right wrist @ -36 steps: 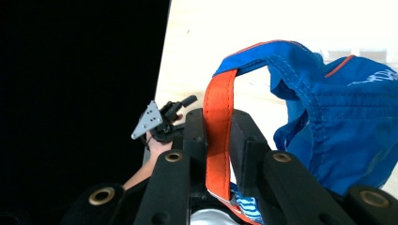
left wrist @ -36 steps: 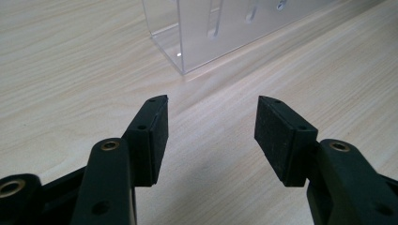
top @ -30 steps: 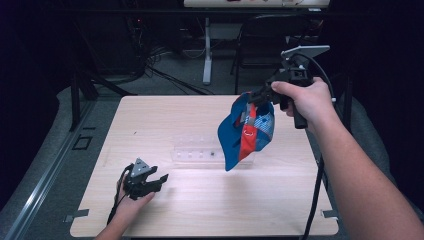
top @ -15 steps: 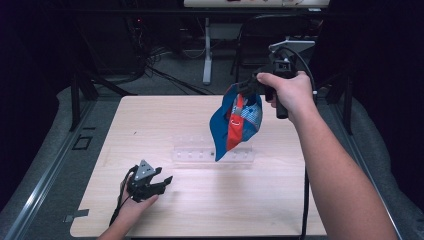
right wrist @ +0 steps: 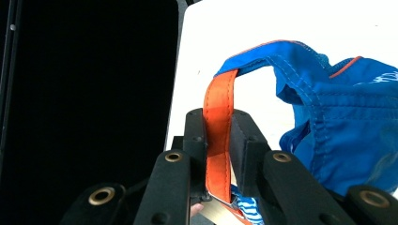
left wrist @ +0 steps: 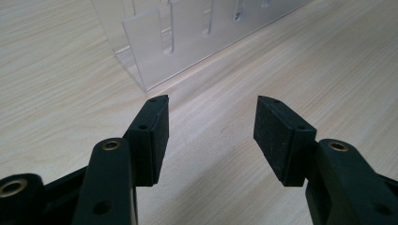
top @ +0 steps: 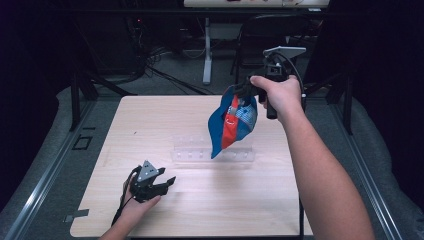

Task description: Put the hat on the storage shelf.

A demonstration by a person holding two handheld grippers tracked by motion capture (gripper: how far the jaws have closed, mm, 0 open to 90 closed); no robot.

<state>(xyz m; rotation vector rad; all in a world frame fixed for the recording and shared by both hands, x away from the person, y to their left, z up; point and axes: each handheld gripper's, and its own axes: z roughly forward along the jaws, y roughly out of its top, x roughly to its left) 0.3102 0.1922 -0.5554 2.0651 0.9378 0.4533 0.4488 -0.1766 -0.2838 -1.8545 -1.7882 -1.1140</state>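
While the right claw [right wrist: 218, 140] pinches an orange strap [right wrist: 217, 136] flat between its pads, the blue cloth bag [top: 231, 125] hangs from that strap in the air above the far right part of the bench [top: 150, 125], seemingly held high so it drapes free over the clear plastic rack [top: 212, 155] lying mid-bench. Left claw [left wrist: 211, 126]: wide, nothing between the pads, resting low at the near left of the bench and pointed at the rack's end, apparently waiting its turn.
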